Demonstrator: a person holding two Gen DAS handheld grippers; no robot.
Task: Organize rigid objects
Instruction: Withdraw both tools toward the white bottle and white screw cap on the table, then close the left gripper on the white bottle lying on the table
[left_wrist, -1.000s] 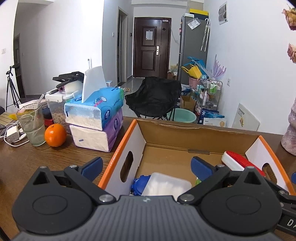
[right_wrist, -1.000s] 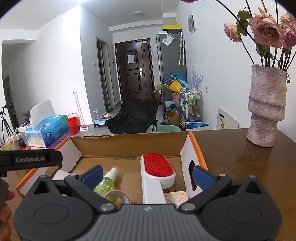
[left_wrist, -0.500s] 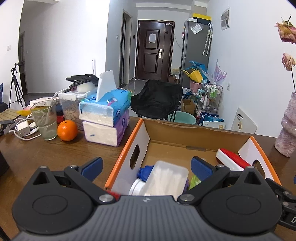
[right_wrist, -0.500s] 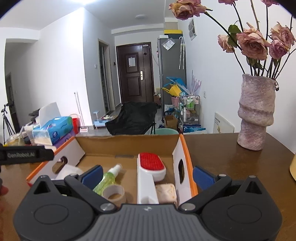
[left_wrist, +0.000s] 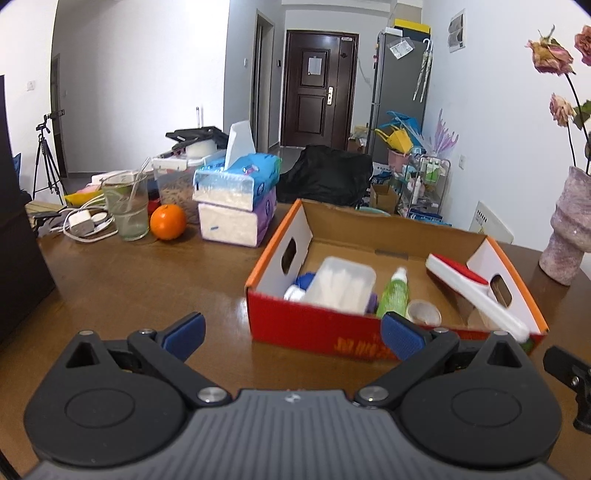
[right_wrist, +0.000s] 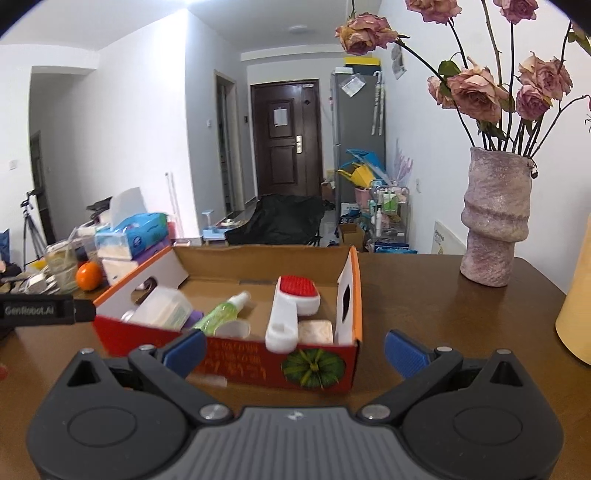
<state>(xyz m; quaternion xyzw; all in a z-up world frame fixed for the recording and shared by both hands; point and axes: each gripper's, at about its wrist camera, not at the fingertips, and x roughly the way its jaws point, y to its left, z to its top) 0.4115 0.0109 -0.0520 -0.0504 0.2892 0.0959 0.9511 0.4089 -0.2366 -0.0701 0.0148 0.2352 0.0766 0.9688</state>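
Observation:
An open red and orange cardboard box stands on the brown table. It holds a clear plastic case, a green spray bottle, a tape roll and a white lint brush with a red pad. The box also shows in the right wrist view, with the brush, the bottle and the case. My left gripper is open and empty in front of the box. My right gripper is open and empty, just before the box's front wall.
Stacked tissue packs, an orange, a glass and chargers sit at the table's back left. A pink vase of roses stands at the right. A yellow object is at the far right edge.
Both grippers have pulled back and up from over the box. The box's front wall and more of the table now show. Both stay open and empty.

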